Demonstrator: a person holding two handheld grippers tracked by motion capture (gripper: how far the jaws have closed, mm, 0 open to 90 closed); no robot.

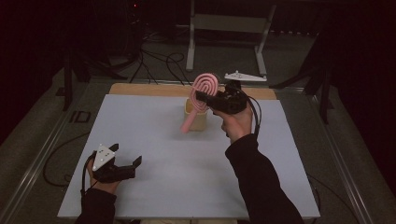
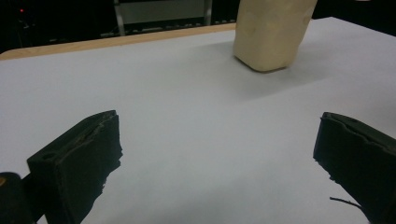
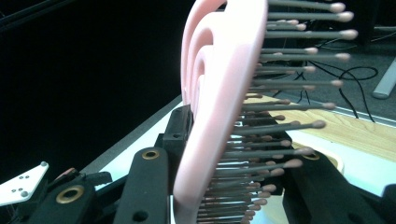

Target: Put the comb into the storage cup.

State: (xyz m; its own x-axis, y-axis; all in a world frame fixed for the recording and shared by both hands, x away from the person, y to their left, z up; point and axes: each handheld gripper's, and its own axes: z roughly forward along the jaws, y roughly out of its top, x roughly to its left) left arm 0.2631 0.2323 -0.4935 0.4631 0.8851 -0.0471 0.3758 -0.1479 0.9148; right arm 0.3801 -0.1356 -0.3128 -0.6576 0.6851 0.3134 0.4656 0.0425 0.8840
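My right gripper [image 1: 201, 99] is shut on a pink hairbrush [image 1: 206, 85] with a spiral-cut head, held in the air at the back middle of the table. The brush's handle slants down to the left in front of a beige cup [image 1: 198, 120]. In the right gripper view the brush [image 3: 210, 116] stands edge-on between the jaws, bristles pointing right. My left gripper [image 1: 126, 155] rests low at the table's front left, open and holding nothing. In the left gripper view its fingers [image 2: 79, 163] stand wide apart, with the cup [image 2: 271, 32] far ahead to the right.
A pale grey sheet [image 1: 154, 140] covers the table, with a wooden strip [image 1: 144, 89] showing along the back edge. Behind the table stand a metal frame [image 1: 229, 28] and loose cables [image 1: 159, 65] on the floor. Metal rails run along both sides.
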